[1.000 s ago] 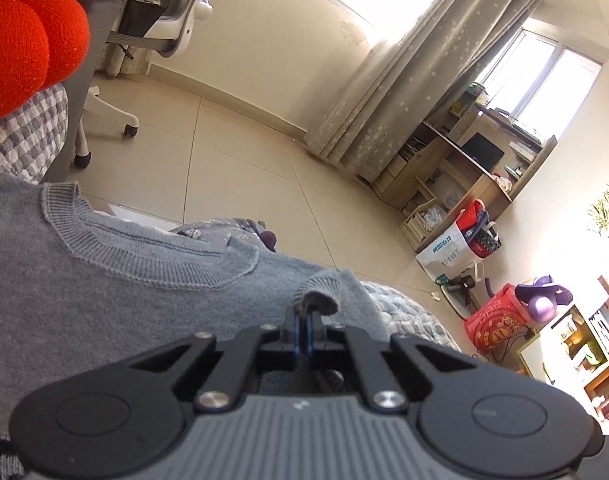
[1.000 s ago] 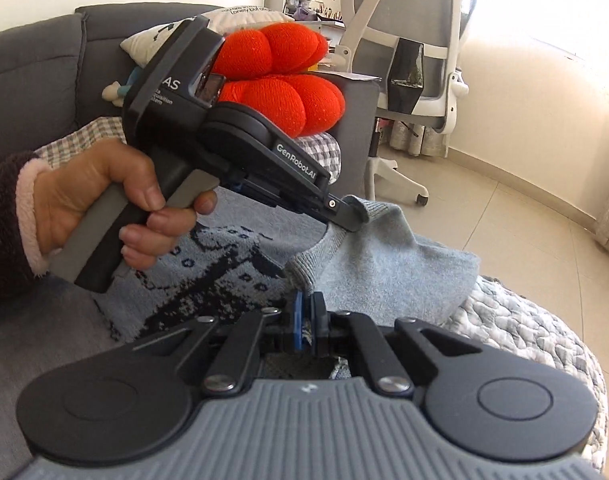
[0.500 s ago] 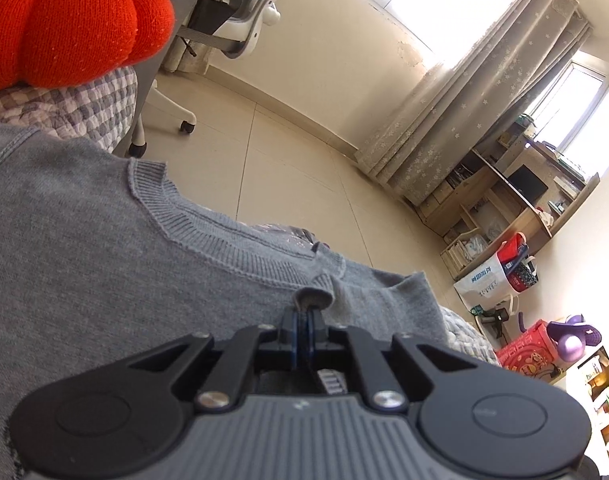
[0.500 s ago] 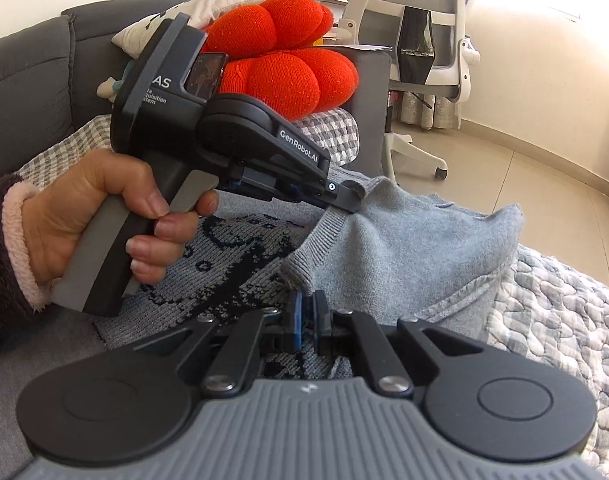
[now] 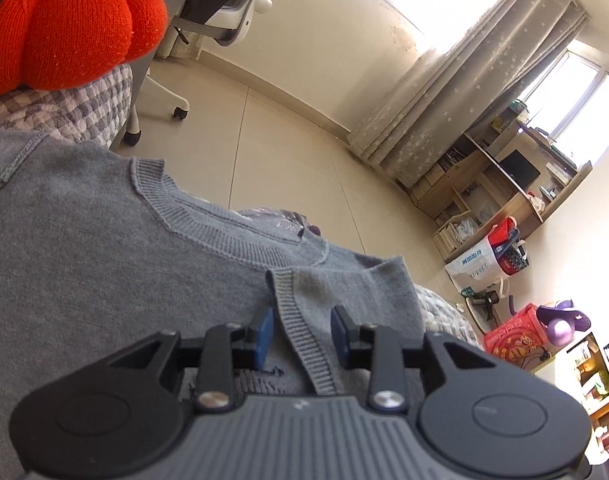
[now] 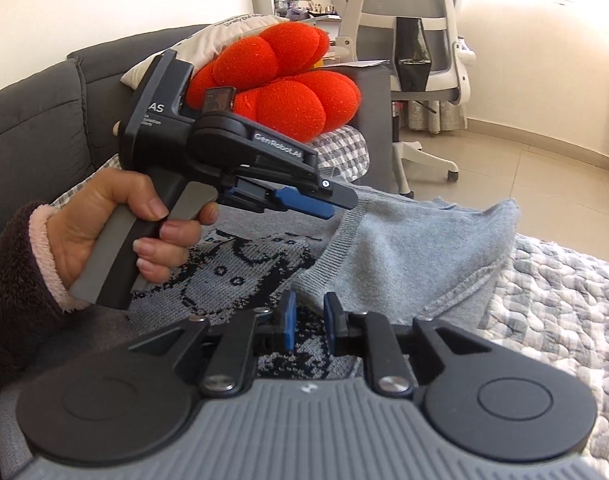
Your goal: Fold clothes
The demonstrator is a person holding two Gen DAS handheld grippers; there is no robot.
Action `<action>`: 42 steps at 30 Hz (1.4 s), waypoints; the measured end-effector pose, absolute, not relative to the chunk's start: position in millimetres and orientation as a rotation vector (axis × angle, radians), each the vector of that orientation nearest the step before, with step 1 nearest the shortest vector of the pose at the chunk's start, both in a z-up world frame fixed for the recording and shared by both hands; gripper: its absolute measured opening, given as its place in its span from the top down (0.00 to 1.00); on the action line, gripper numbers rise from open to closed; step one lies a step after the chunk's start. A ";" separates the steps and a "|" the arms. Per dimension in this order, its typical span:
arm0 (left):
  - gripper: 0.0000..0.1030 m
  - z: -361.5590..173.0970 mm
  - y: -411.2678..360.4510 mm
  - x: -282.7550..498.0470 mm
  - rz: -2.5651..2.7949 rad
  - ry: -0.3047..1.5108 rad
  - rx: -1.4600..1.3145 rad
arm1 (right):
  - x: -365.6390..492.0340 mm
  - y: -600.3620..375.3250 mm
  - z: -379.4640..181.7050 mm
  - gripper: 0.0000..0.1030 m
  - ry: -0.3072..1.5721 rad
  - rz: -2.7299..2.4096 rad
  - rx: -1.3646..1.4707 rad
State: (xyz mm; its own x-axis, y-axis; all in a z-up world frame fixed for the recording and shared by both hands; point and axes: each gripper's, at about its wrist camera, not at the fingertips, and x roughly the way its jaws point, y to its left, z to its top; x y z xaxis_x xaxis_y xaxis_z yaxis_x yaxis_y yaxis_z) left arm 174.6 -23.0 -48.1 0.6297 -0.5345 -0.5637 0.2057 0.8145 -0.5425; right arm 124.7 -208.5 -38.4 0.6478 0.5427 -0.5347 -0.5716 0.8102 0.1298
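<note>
Sweater (image 5: pixel 84 248): grey knit, lies spread on the quilt (image 6: pixel 552 288), under and ahead of both grippers; a dark pattern shows on the part nearest the right gripper.
Left gripper (image 5: pixel 303 332): jaws have just been opening and now stand apart; a ribbed edge of the sweater runs between them, closer to the left pad, and neither pad presses on it.
Right gripper (image 6: pixel 309 322): jaws have just been opening too, released; the patterned knit lies below the gap, the ribbed fold just ahead of the tips; no pad clamps it.
Neckline (image 5: pixel 192 216): ahead and to the left of the left jaws.
Hand (image 6: pixel 116 224): grips the left gripper's handle, with a fuzzy sleeve at the wrist.
Cushion (image 6: pixel 288 92): red, beyond the left gripper, on the sofa (image 6: pixel 32 120).
Chair (image 6: pixel 408 32): white, behind the cushion, well apart from the jaws.
</note>
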 end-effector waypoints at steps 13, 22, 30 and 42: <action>0.68 -48.7 -48.1 108.1 -0.571 0.891 -0.365 | 15.6 -237.3 -39.2 0.62 0.645 0.484 -0.074; 0.68 -55.8 -68.7 81.0 -0.642 0.957 -0.363 | -25.5 -237.6 -41.9 0.62 0.665 0.440 -0.066; 0.69 -55.7 -89.2 61.5 -0.714 1.015 -0.347 | -50.1 -244.7 -49.4 0.72 0.680 0.375 -0.041; 0.69 -63.8 -108.3 30.5 -0.792 1.043 -0.340 | -75.3 -256.0 -59.8 0.79 0.680 0.338 0.051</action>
State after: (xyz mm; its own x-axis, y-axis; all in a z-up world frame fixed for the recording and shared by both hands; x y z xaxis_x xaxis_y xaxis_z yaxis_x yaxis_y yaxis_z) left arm 30.5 -108.3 -63.8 0.2654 -0.7235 -0.6372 0.4197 0.6817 -0.5992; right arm -75.3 -256.0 -59.8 0.7253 0.3225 -0.6082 -0.2893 0.9445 0.1557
